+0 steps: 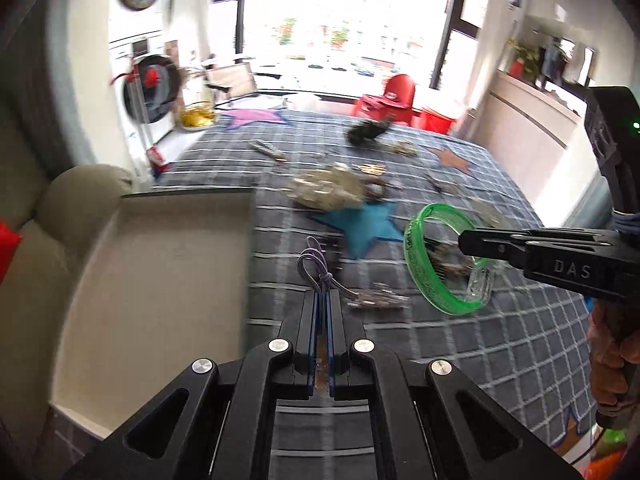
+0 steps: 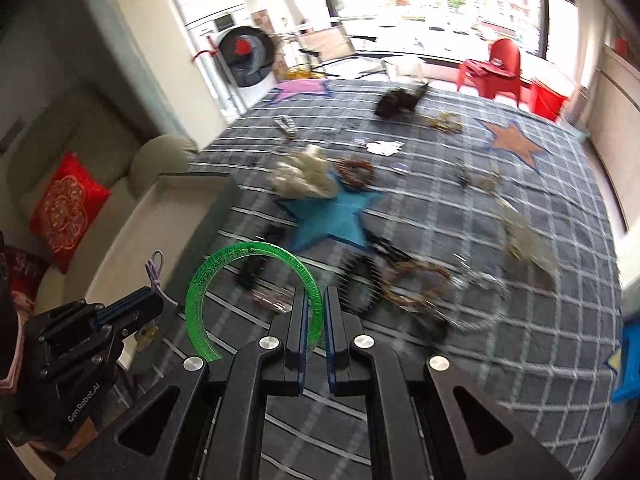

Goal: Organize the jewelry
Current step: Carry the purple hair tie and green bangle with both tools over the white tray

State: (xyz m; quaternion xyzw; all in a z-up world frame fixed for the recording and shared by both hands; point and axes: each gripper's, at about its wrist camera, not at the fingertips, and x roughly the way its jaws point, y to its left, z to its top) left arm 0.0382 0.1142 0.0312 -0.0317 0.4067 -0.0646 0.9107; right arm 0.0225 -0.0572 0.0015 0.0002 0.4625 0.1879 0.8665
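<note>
My left gripper (image 1: 324, 294) is shut on a thin purple cord loop (image 1: 310, 264), held above the grey checked cloth beside the beige tray (image 1: 168, 264). It also shows in the right wrist view (image 2: 154, 294) with the cord (image 2: 156, 268). My right gripper (image 2: 317, 296) is shut on a green translucent bangle (image 2: 224, 264), lifted off the cloth. The bangle shows in the left wrist view (image 1: 420, 268) with the right gripper (image 1: 466, 240) on its far rim.
Loose jewelry lies across the cloth: a pale beaded heap (image 1: 328, 192), brown bead bracelets (image 2: 356, 172), a black comb and woven ring (image 2: 416, 280), a clear clip (image 1: 376, 300), a dark pouch (image 2: 396, 102). A sofa with a red cushion (image 2: 66, 208) stands at left.
</note>
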